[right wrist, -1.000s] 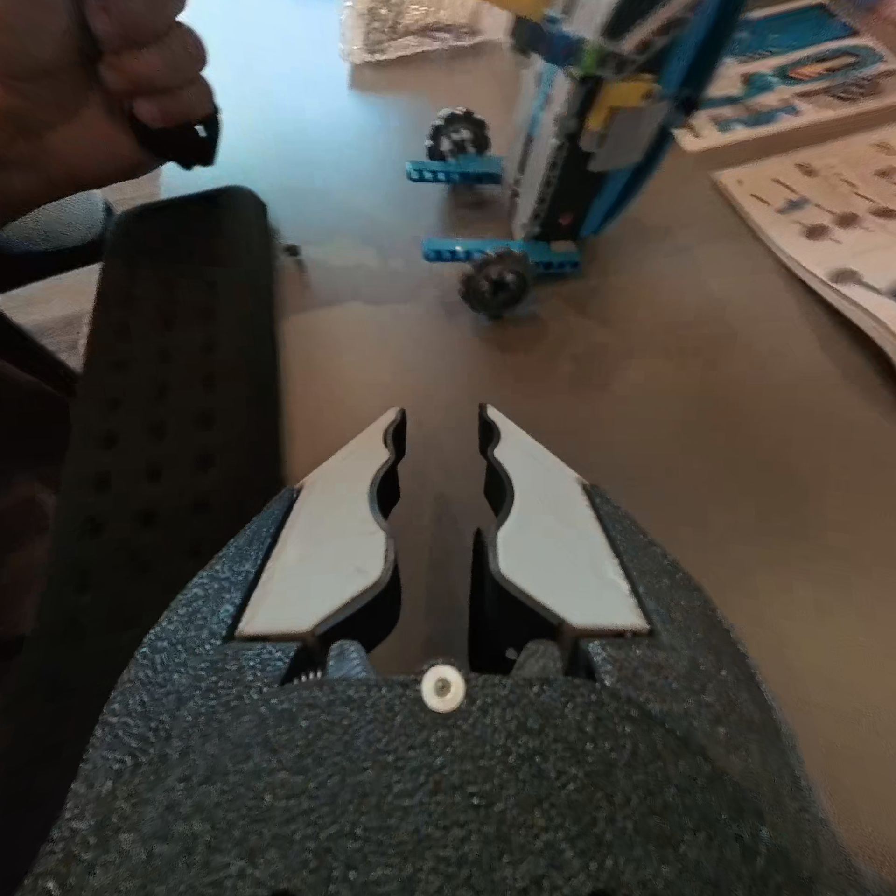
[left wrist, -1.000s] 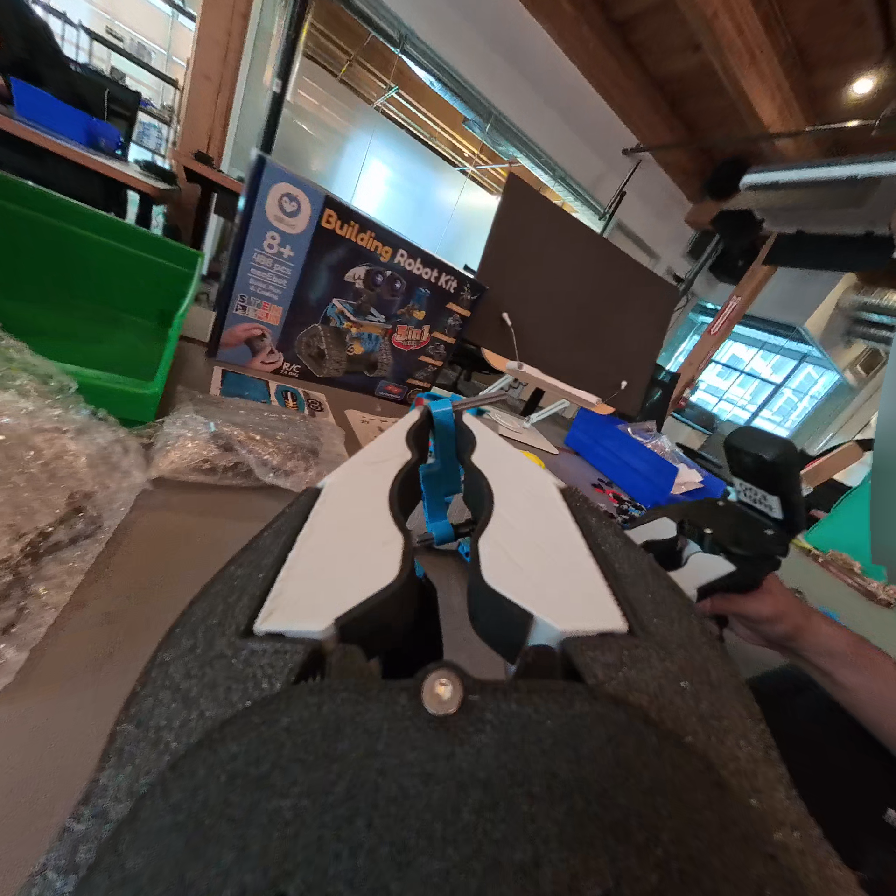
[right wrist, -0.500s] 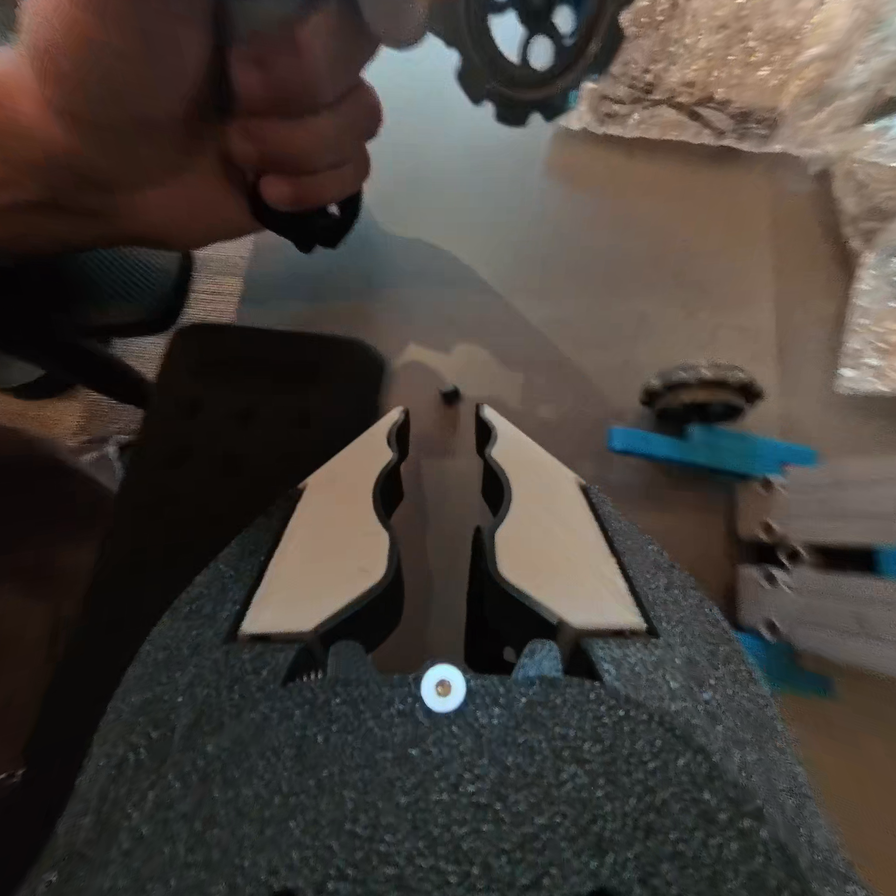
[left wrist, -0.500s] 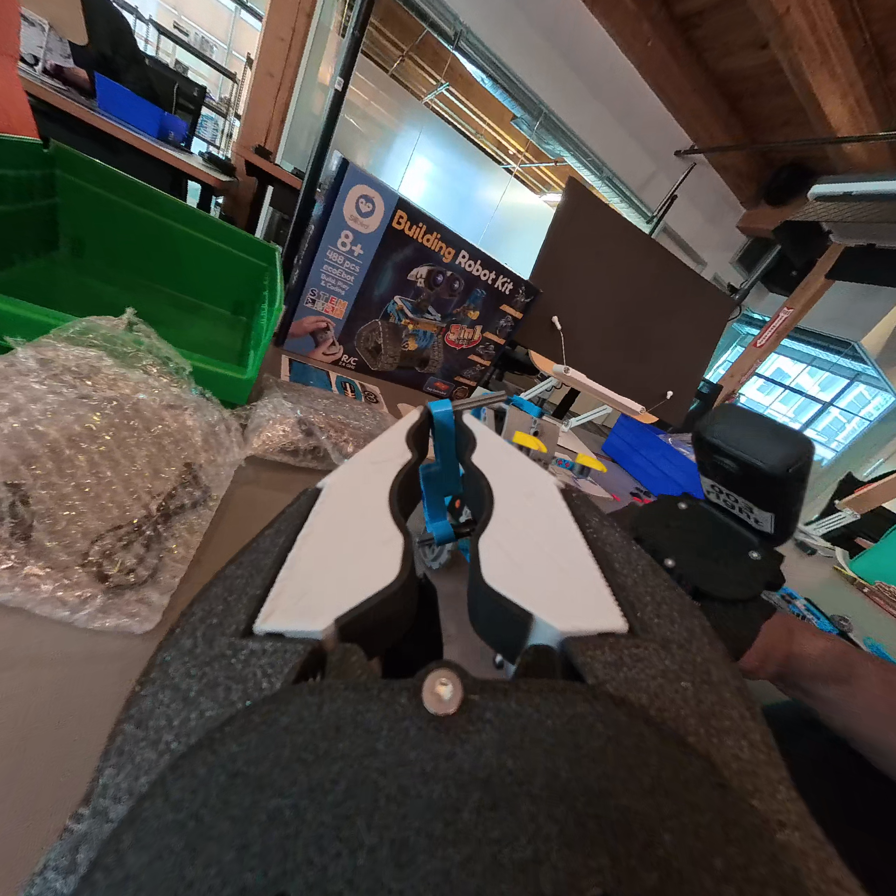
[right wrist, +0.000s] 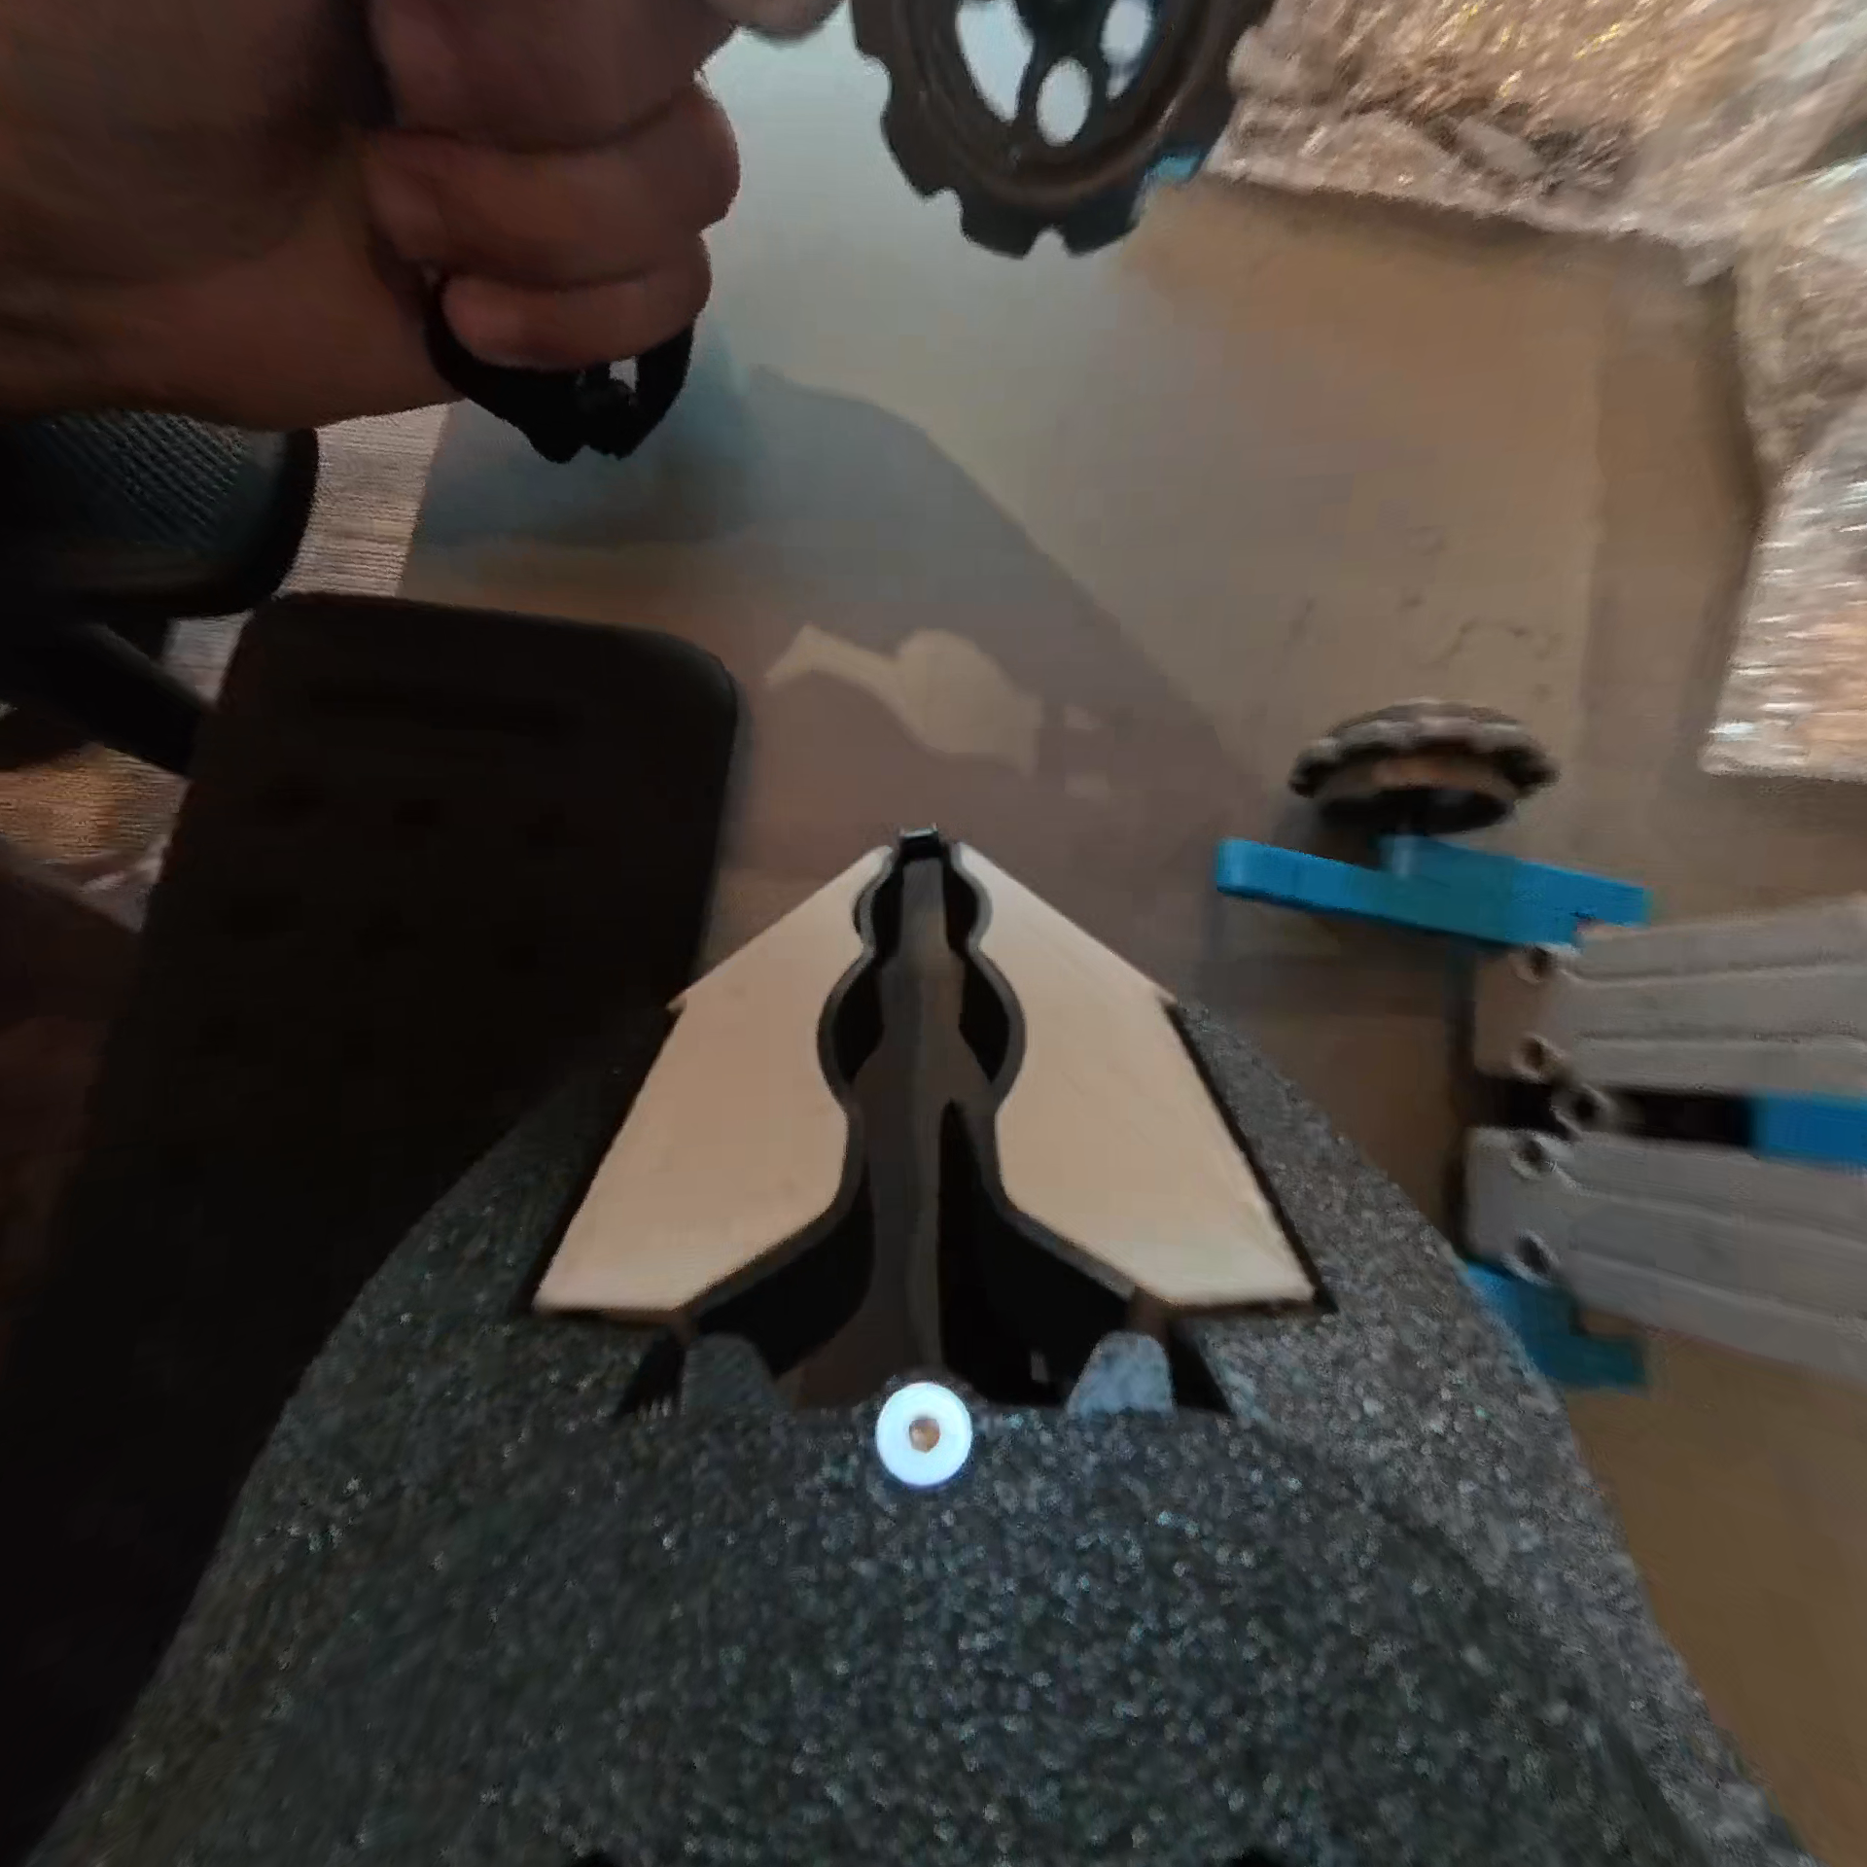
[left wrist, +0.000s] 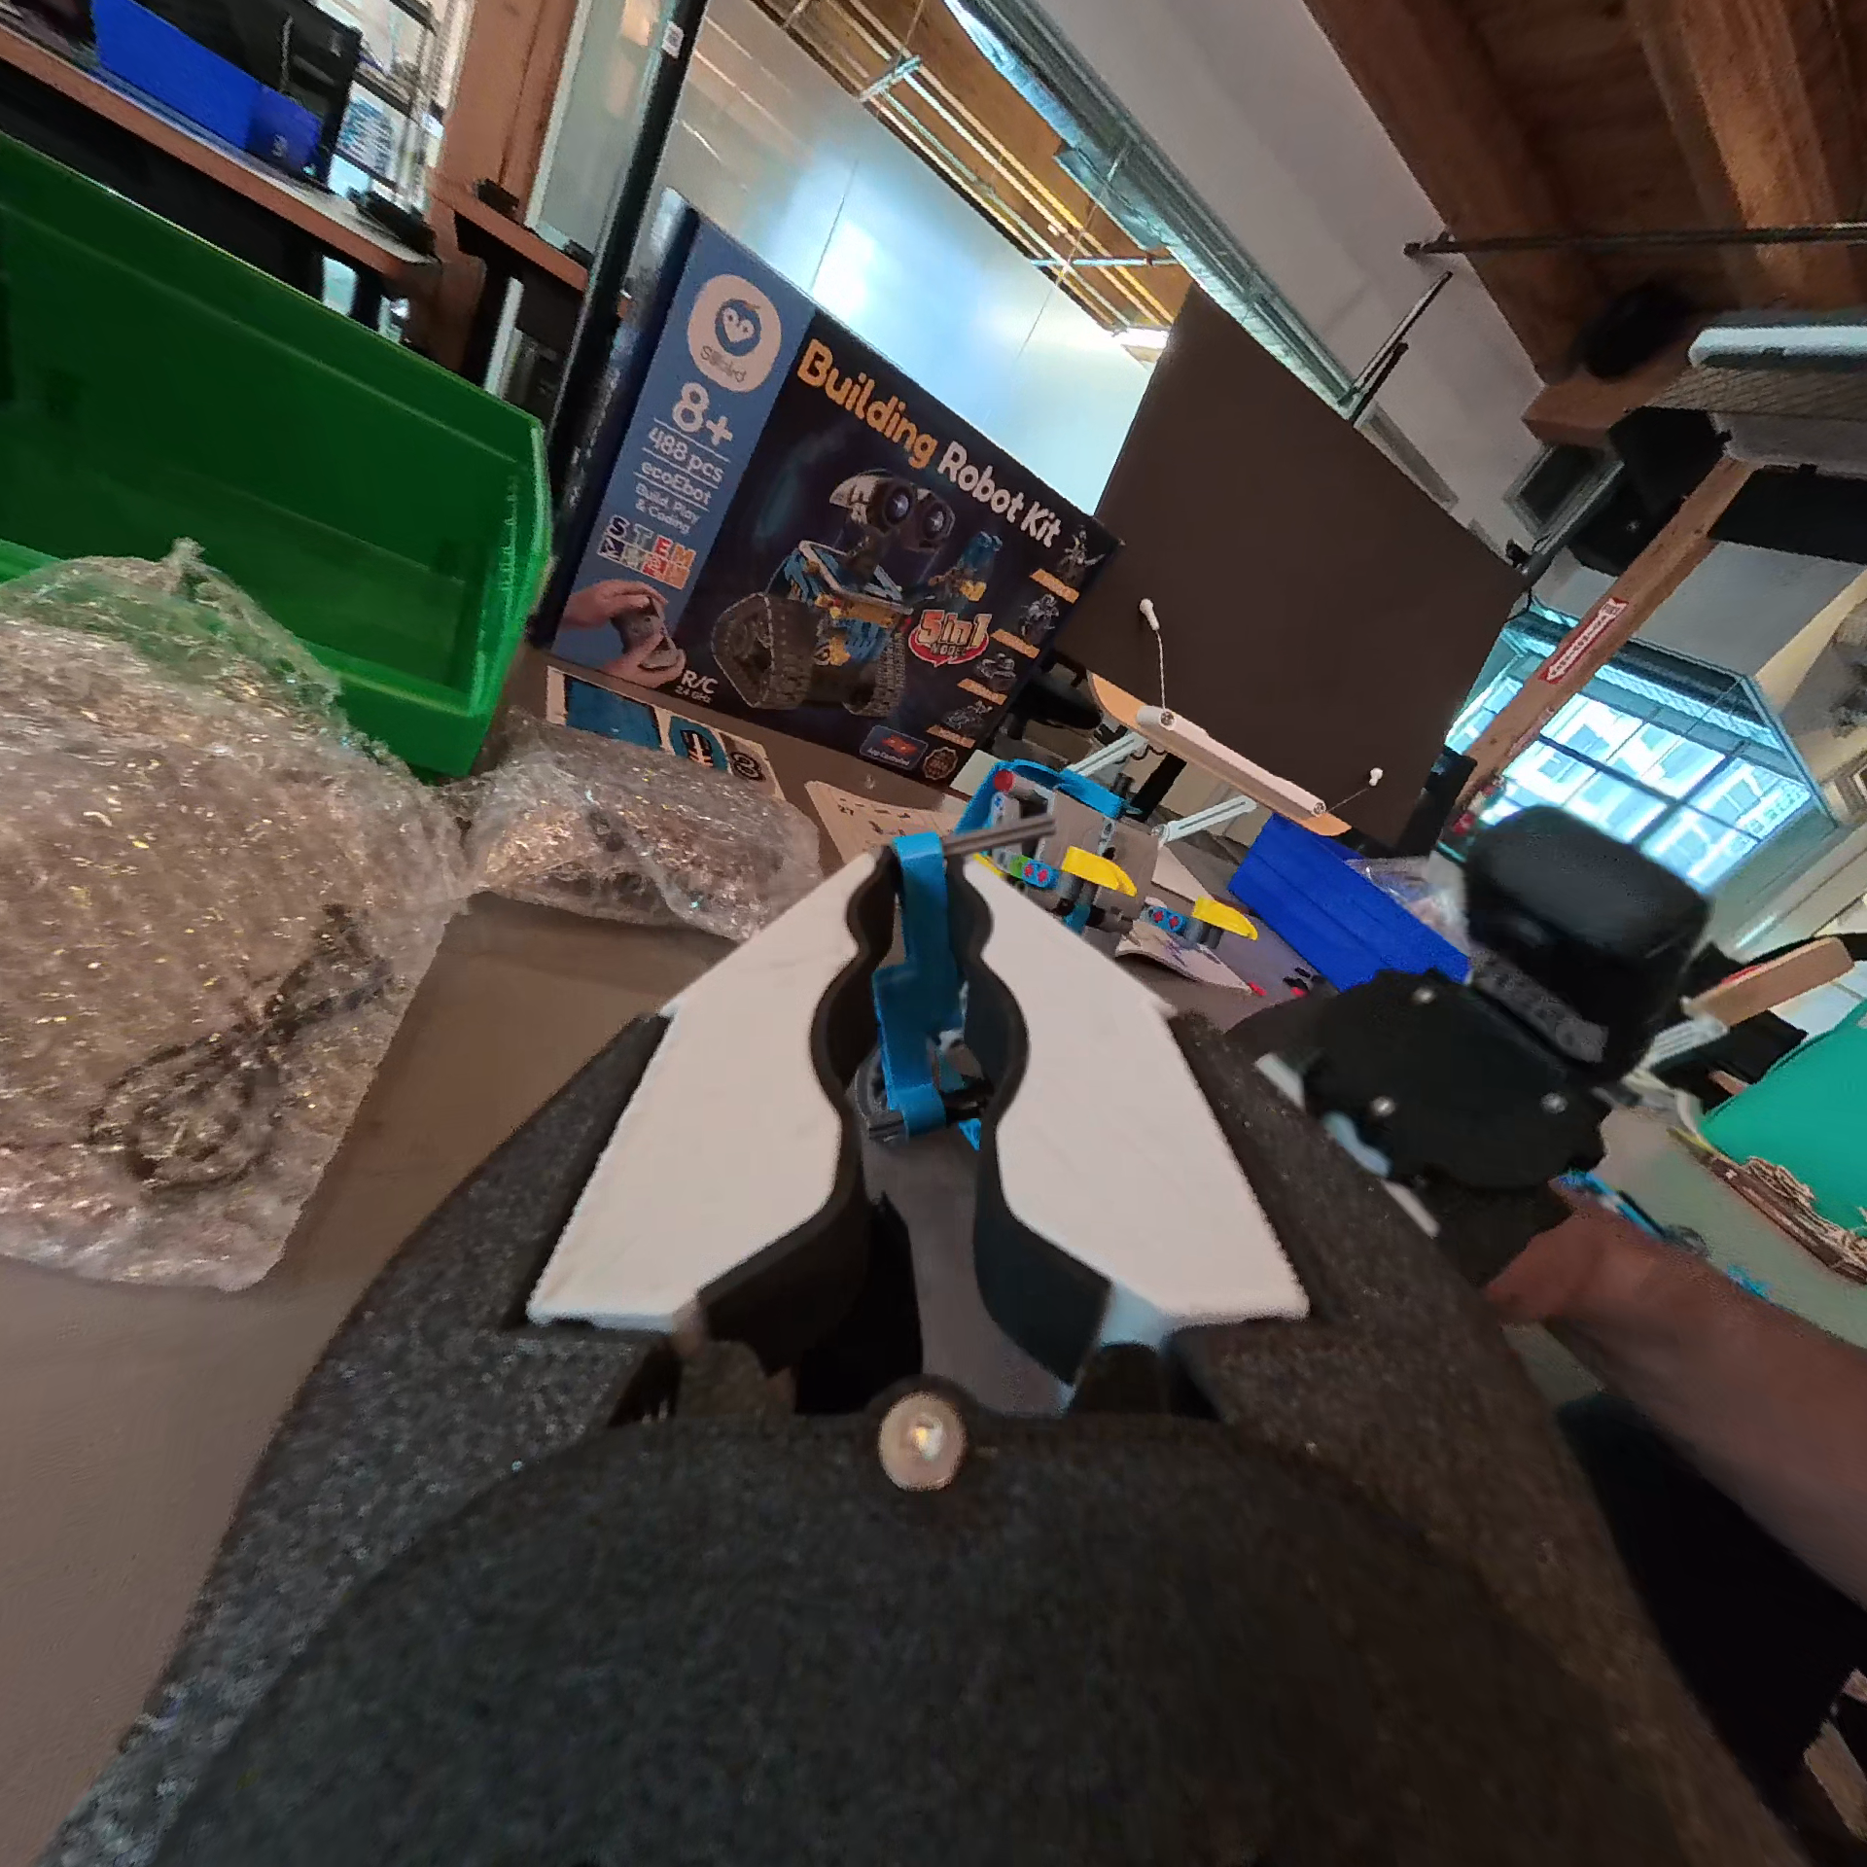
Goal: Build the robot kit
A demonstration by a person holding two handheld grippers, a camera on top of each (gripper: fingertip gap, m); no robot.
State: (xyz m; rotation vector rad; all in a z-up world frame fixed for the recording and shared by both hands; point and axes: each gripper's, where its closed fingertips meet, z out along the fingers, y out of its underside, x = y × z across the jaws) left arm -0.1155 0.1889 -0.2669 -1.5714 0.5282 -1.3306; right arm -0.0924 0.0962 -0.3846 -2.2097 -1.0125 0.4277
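My left gripper (left wrist: 921, 861) is shut on a blue beam (left wrist: 917, 975) held upright above the brown table (left wrist: 485, 1020). A grey axle (left wrist: 1002, 831) sticks out at the beam's top. In the right wrist view a black toothed wheel (right wrist: 1041, 111) hangs from that piece beside the hand (right wrist: 354, 182) that holds the left gripper. My right gripper (right wrist: 921, 859) is shut on a small black pin (right wrist: 921, 839) low over the table (right wrist: 1263, 485). Its black body (left wrist: 1455, 1081) shows at the right of the left wrist view.
A partly built grey and blue model (right wrist: 1667, 1111) with a black wheel (right wrist: 1419, 773) lies right of my right gripper. Bubble-wrap bags (left wrist: 192, 909), a green bin (left wrist: 253, 485) and a kit box (left wrist: 839, 566) stand to the left and behind. A black chair part (right wrist: 424, 909) is at the table edge. About 15 cm separates my left fingertips from my right.
My right gripper swung left from the model to a small black pin on the table, then closed its open fingers on it. My left gripper stayed shut on the blue beam and shifted slightly.
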